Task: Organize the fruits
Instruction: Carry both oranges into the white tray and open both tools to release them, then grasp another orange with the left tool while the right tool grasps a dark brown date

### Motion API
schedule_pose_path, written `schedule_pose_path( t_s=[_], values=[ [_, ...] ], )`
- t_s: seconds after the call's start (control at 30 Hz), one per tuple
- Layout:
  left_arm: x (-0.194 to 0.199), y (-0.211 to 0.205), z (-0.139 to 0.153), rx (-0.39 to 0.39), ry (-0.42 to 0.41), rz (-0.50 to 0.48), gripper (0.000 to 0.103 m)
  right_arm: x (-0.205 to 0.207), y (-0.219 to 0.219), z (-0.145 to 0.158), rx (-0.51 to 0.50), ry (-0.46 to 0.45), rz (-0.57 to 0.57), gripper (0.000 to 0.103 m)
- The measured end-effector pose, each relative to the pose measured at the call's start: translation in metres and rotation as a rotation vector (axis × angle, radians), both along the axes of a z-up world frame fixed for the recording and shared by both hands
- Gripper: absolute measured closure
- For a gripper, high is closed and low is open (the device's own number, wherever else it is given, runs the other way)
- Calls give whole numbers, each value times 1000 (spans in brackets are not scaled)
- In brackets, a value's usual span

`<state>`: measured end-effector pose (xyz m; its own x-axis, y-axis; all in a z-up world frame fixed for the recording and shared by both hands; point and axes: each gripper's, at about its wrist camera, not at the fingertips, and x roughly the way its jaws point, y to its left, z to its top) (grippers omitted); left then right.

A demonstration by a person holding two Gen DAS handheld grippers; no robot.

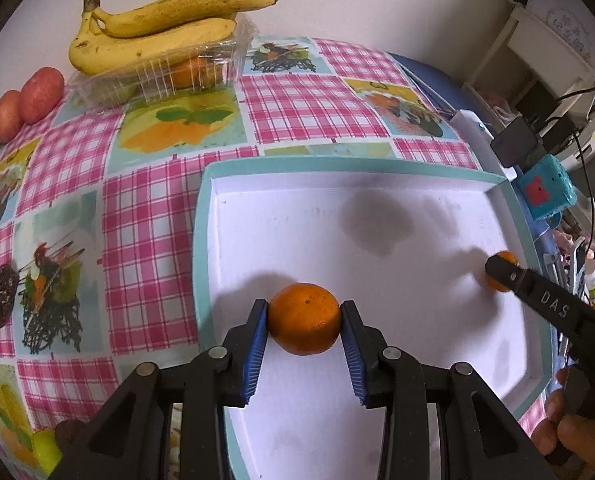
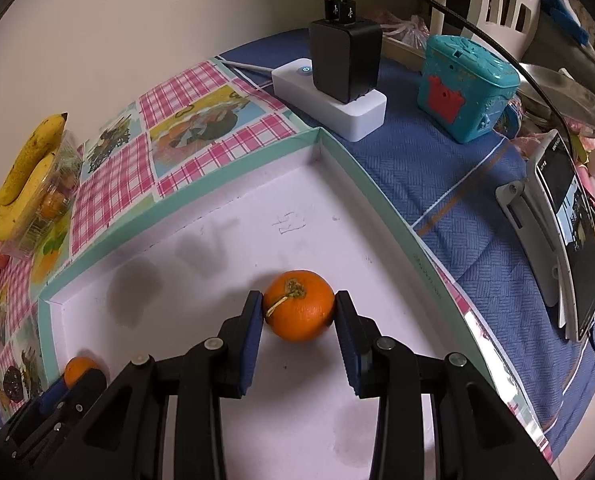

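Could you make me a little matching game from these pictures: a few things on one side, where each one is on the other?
Things:
1. bananas
2. orange with stem
3. red apples
4. black charger

Places:
A. plugged into the white power strip
B. between the right tongs
C. on top of the clear plastic container
D. in a row on the tablecloth

Pairs: 1-C, 2-B, 3-D, 4-A

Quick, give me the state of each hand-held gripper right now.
Left hand-held gripper: shut on an orange over the white tray.
Right hand-held gripper: shut on a stemmed orange over the same tray.
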<state>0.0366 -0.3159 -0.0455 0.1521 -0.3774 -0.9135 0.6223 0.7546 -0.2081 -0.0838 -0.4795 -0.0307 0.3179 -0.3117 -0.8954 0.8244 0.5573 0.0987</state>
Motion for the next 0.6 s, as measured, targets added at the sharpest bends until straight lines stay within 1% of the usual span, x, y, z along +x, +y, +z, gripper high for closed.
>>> schedule_pose_path(
  t_s=[0.07, 0.13, 0.17, 0.23, 0.3, 0.37, 0.4, 0.5, 0.53, 0.57, 0.6],
  values=[
    [-2, 4, 5, -6, 8, -5, 62, 1, -1, 2, 1, 1, 2, 65],
    [-5, 11, 13, -21, 7, -2, 53, 1, 0, 6, -9, -3, 9, 64],
    [-6, 16, 19, -27, 0, 2, 52, 1, 2, 9, -16, -8, 12, 63],
    [-8, 25, 28, -31, -13, 10, 51, 1, 6, 17, -34, -10, 21, 51],
    [-8, 37, 36, -29, -27, 24, 49, -1, 11, 23, -40, -21, 31, 50],
    [-7, 54, 45, -21, -49, 57, 40, -4, 18, 31, -45, -31, 34, 50],
    [-6, 64, 48, -12, -64, 77, 33, -6, 21, 34, -47, -33, 36, 50],
    [-1, 97, 56, 18, -122, 148, 25, -10, 37, 42, -45, -44, 45, 50],
    [2, 113, 58, 35, -148, 187, 17, -10, 45, 43, -45, -47, 55, 47],
    [5, 129, 59, 55, -175, 226, 13, -9, 51, 44, -48, -43, 65, 45],
    [8, 144, 59, 72, -201, 260, 5, -7, 59, 45, -51, -37, 80, 39]
  ],
)
